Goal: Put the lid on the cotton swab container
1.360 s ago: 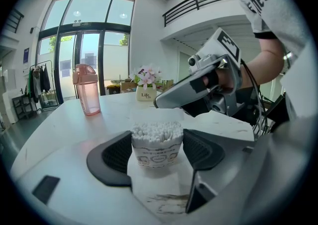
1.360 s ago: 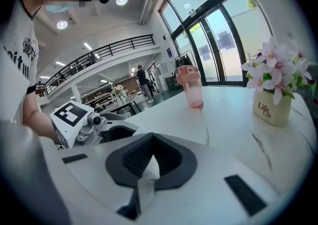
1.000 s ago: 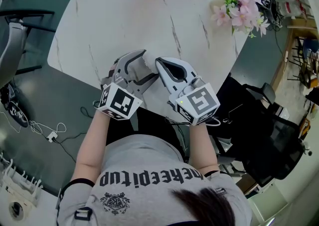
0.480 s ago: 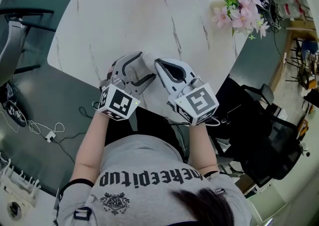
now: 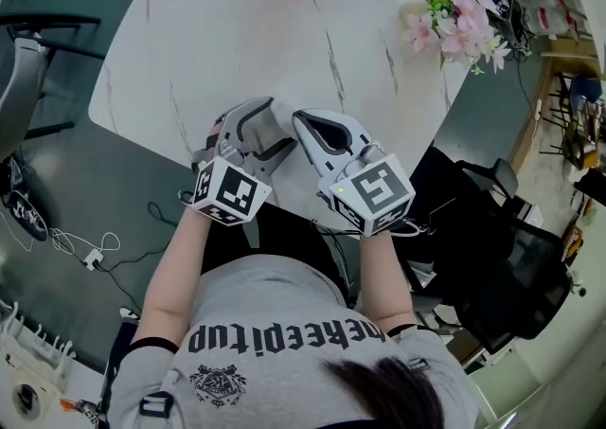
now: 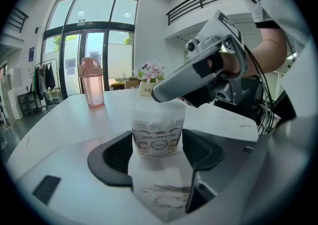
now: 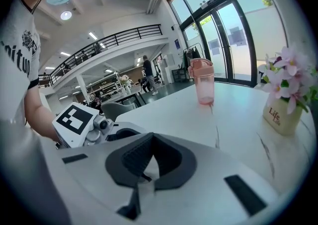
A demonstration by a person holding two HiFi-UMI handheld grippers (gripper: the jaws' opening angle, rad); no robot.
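Container [image 6: 158, 129], likely light and crushable, is held mid-wall in the left gripper's [image 6: 158, 144] jaws. The right gripper's [image 6: 161, 90] jaws are clenched.

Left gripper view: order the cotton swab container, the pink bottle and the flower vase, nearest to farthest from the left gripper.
1. The cotton swab container, between the jaws of the left gripper.
2. The pink bottle, farther out, to the left.
3. The flower vase, farthest, behind the container near centre.
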